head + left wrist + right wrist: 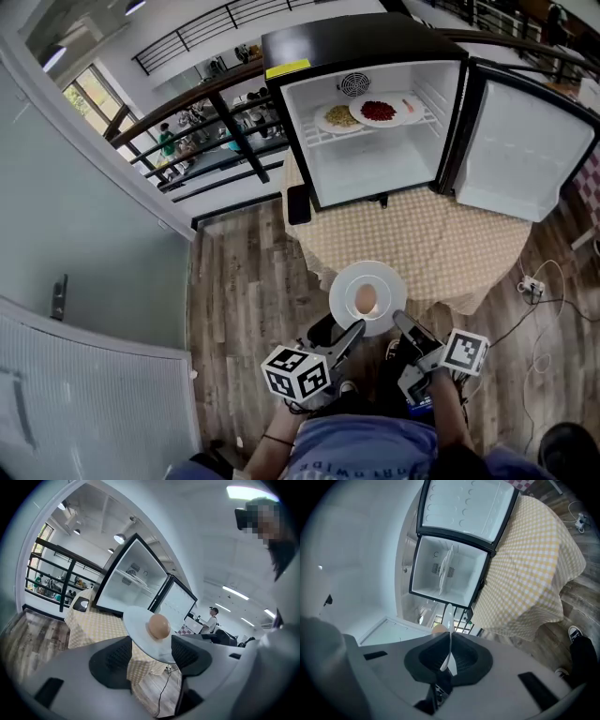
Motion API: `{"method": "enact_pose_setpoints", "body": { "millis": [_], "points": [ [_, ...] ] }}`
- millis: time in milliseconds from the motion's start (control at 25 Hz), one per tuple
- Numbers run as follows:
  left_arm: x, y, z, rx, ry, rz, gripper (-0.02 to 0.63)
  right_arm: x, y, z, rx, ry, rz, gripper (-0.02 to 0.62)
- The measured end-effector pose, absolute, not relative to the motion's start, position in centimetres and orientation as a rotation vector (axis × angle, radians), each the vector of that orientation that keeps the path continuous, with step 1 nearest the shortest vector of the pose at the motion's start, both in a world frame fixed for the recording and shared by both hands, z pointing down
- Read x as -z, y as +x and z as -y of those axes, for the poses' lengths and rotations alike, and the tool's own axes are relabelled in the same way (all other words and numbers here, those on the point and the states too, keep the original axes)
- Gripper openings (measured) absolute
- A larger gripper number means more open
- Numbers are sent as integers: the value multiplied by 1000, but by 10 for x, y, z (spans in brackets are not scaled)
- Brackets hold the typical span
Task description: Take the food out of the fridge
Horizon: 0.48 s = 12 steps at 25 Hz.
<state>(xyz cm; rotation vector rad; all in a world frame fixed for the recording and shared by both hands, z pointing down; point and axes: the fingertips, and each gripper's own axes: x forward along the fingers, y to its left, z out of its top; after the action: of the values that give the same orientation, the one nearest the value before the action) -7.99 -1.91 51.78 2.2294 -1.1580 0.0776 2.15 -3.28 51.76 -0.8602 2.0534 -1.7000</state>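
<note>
The fridge (pixel 375 159) stands on a table under a yellow checked cloth (pixel 422 244), with its door (pixel 525 150) swung open to the right. On its wire shelf sit two plates side by side, one with yellowish food (pixel 340 117) and one with red food (pixel 378 112). A dark phone (pixel 298 203) lies at the table's left edge, just beside the fridge. A white plate (pixel 347 286) with a brown egg (pixel 366 300) at its middle is out of the fridge, held in the air past the near edge of the table and over the wood floor. The right gripper (pixel 405 326) grips this plate by its near rim: in the right gripper view its pads (pixel 464 660) are pressed together on the thin edge of the plate (pixel 449 620), which runs up edge-on from between them. The left gripper (pixel 342 330) has its fingers spread wide. In the left gripper view the plate (pixel 136 620) and egg (pixel 158 626) sit between and just above the two pads (pixel 115 660); the rim seems to overlap the right-hand pad, though whether it touches is unclear.
</note>
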Motion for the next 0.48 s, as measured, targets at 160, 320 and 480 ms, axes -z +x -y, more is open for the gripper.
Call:
{"method": "enact_pose_setpoints", "body": {
  "millis": [160, 320, 480],
  "points": [
    [-518, -85, -12, -86, 2251, 1124, 273, -518, 16, -1, 1686, -886, -2035, 20],
    [-517, -91, -39, -95, 2268, 1102, 273, -514, 11, -29, 1647, -908, -2061, 20],
    [-515, -93, -58, -90, 2284, 1085, 273, -510, 8, -51, 1637, -931, -2051, 20]
  ]
}}
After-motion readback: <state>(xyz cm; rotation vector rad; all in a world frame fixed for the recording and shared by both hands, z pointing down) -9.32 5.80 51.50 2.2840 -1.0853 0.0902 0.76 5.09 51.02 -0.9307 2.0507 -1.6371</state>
